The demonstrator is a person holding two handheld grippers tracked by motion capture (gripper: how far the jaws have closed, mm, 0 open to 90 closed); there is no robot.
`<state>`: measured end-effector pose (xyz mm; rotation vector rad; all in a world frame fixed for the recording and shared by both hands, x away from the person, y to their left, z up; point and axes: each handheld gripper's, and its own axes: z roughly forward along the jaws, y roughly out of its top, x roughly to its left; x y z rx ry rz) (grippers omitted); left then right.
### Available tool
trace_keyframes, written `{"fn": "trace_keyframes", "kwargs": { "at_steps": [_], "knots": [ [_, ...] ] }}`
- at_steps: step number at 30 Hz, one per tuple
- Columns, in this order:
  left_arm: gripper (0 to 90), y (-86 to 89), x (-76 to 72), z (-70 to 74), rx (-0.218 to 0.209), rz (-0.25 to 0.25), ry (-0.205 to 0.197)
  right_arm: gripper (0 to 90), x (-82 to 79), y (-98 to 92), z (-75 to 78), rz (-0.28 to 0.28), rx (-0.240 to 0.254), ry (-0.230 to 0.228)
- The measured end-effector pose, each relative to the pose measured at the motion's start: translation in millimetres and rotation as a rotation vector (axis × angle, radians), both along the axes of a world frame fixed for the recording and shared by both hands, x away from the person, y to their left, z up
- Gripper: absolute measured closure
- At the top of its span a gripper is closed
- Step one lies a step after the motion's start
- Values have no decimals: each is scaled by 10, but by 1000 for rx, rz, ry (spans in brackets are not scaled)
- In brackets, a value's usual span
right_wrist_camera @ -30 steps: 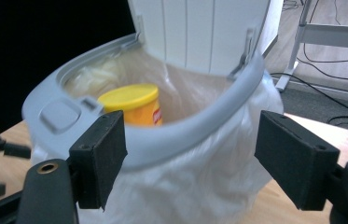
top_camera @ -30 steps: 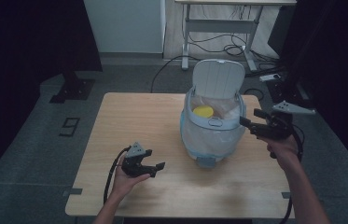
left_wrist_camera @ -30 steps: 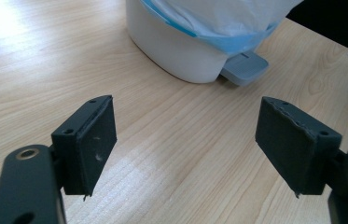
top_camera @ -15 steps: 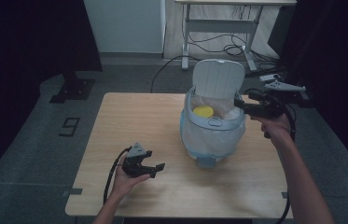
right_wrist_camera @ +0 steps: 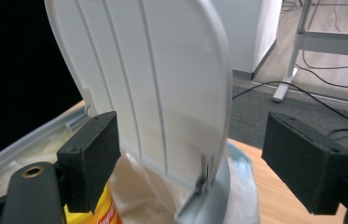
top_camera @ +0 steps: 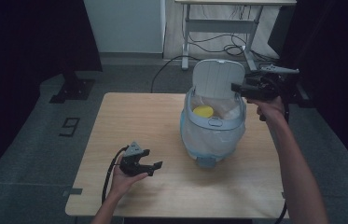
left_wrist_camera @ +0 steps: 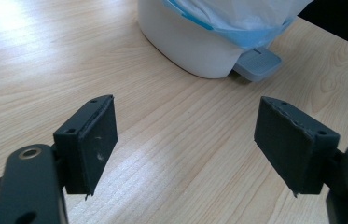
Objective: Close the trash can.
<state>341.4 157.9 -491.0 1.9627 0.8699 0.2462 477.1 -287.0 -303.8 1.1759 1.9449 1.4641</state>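
At the far right of the tabletop (top_camera: 129, 112), our right tongs (top_camera: 237, 87) straddle the raised lid (right_wrist_camera: 162, 84) of the small pedal bin (top_camera: 213, 135). The jaws have just been opening and stand wide apart, the lid's edge between them, the pads not pressing on it. A yellow container (top_camera: 203, 111) lies inside the bag-lined bin. Our left tongs (top_camera: 149, 164) rest low near the front edge, empty and parted, well apart from the bin and its pedal (left_wrist_camera: 258, 63). We judge the risk plain: a nudge from a pad could send the lid slamming down, or catch it askew and tip the light bin towards the edge. The loose liner bag (left_wrist_camera: 237, 18) could also snag a jaw.
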Motion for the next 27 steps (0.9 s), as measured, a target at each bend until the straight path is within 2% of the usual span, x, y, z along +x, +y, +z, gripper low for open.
{"fn": "trace_keyframes", "kwargs": {
  "at_steps": [5, 9, 14, 15, 19, 24, 25, 26, 27],
  "knots": [
    [215, 14, 5, -1, -4, 2, 3, 180, 98, 52, 46, 30, 28, -11],
    [215, 11, 1, 1, -6, 0, 2, 188, 151, 131, 74, 87, 54, -20],
    [216, 13, 6, -4, -5, -3, 6, 177, 150, 197, 82, 96, 46, -28],
    [216, 11, 7, -7, -3, -4, 6, 185, 141, 184, 77, 98, 61, -23],
    [216, -1, 7, -12, -2, -6, 8, 190, 108, 166, 67, 114, 67, -25],
    [215, -31, 12, -33, 1, -20, 25, 158, -35, 189, 68, 150, 38, -23],
    [215, -41, 10, -35, 5, -23, 27, 142, -76, 201, 66, 163, 25, -19],
    [214, -49, 7, -38, 7, -27, 28, 124, -162, 226, 52, 193, -9, -4],
    [214, -57, 5, -40, 10, -30, 27, 124, -162, 226, 52, 193, -9, -4]
  ]
}}
